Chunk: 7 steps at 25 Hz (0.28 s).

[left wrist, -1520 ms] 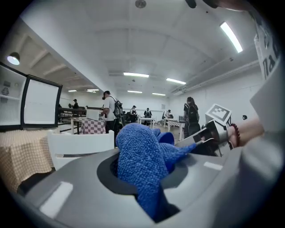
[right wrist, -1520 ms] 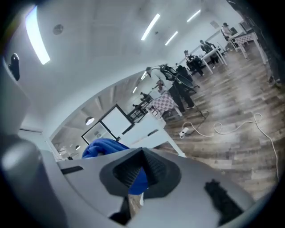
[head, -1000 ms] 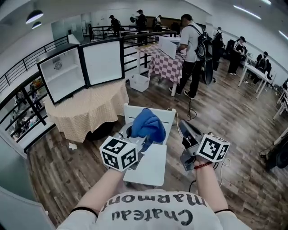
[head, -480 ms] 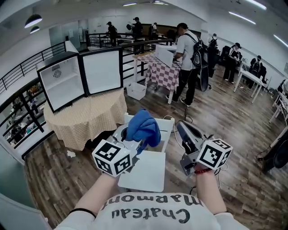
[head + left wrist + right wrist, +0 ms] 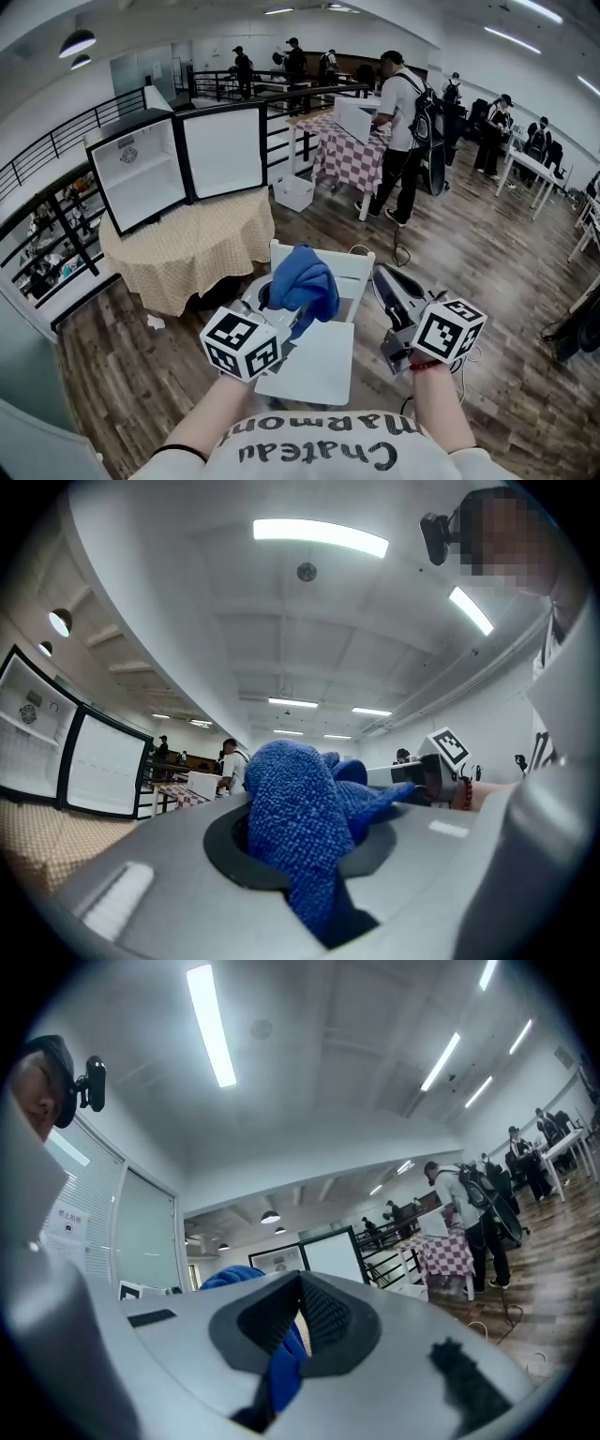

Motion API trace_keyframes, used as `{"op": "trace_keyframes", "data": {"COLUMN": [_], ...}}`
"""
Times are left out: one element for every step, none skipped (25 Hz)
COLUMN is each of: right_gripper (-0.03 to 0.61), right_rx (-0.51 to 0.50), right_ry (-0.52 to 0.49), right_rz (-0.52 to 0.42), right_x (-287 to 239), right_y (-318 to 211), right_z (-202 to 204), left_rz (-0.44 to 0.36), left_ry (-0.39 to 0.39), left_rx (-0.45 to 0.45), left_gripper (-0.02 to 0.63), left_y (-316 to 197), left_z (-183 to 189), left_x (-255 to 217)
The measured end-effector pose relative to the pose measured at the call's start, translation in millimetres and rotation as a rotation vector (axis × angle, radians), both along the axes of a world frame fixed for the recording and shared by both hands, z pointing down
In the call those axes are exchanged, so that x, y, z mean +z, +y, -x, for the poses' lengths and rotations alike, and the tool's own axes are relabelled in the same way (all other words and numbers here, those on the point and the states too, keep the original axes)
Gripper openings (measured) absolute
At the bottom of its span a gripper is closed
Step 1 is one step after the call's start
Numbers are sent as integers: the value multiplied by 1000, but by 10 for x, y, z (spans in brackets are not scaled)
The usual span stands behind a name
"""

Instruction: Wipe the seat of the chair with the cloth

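Observation:
A bunched blue cloth (image 5: 302, 281) hangs above the white chair, whose seat (image 5: 323, 361) lies just below my hands. My left gripper (image 5: 281, 302) is shut on the cloth, which fills the space between its jaws in the left gripper view as a blue cloth (image 5: 300, 836). To the right of the chair, my right gripper (image 5: 380, 274) points up and away, apart from the cloth. It is shut, with its ribbed pads (image 5: 323, 1312) meeting at the tip and nothing held. The cloth (image 5: 230, 1277) shows behind them.
The chair's backrest (image 5: 352, 262) faces away from me. A round table with a beige cover (image 5: 183, 239) and an open white cabinet (image 5: 178, 159) stands to the far left. People (image 5: 403, 122) stand by a checkered table (image 5: 342, 141). A cable (image 5: 398, 248) lies on the wood floor.
The head view swayed a little. The cloth stays in the left gripper over the chair, now slightly lower in the view. The right gripper has barely moved.

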State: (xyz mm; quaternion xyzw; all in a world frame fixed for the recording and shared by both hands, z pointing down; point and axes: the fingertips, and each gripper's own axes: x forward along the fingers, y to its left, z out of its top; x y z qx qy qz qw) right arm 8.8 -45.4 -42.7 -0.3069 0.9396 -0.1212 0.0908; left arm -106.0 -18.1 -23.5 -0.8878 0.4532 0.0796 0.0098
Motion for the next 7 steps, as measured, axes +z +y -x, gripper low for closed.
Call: {"op": "trace_keyframes", "data": {"right_gripper": [15, 15, 15, 15, 15, 15, 15], "right_rx": [2, 3, 1, -1, -3, -5, -7], "right_ry": [2, 3, 4, 5, 7, 10, 12], "right_rz": [-2, -2, 1, 4, 5, 7, 7], "right_x": [4, 13, 26, 42, 56, 69, 81], "right_y": [-12, -25, -36, -45, -54, -62, -71], "right_z": [10, 23, 38, 55, 69, 82, 95], "left_rz": [1, 1, 2, 5, 7, 9, 11], "left_ry": [0, 1, 6, 13, 20, 26, 32], "left_rx": [-3, -6, -8, -9, -10, -11, -11], "left_gripper": [83, 83, 83, 83, 83, 83, 83], "left_y": [-8, -15, -21, -26, -31, -37, -43], "left_z": [17, 36, 56, 76, 93, 109, 123], "left_x": [-2, -1, 4, 12, 21, 29, 37]}}
